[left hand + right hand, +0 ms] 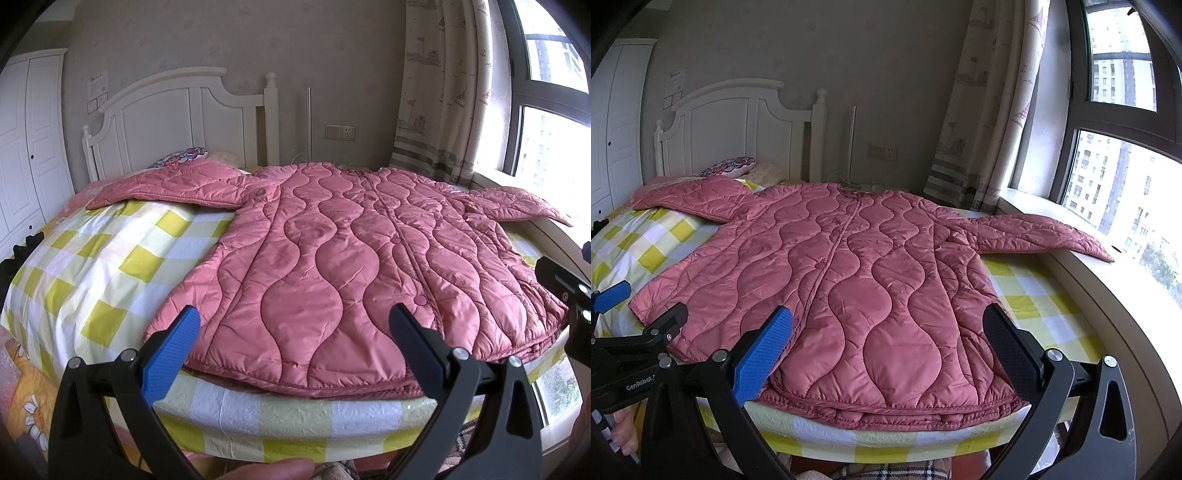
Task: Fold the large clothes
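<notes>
With both grippers' jaws apart and empty, you face the quilted jacket (pixel 332 258) hem-first, its long axis running away toward the headboard (pixel 177 122).

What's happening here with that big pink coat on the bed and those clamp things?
A person is holding a pair of tongs in each hand and is about to fold the pink quilted coat. It lies spread flat, sleeves out, on the bed's yellow checked sheet. The left tongs and right tongs are both open at the coat's hem, gripping nothing. No fold has been made yet.
</notes>
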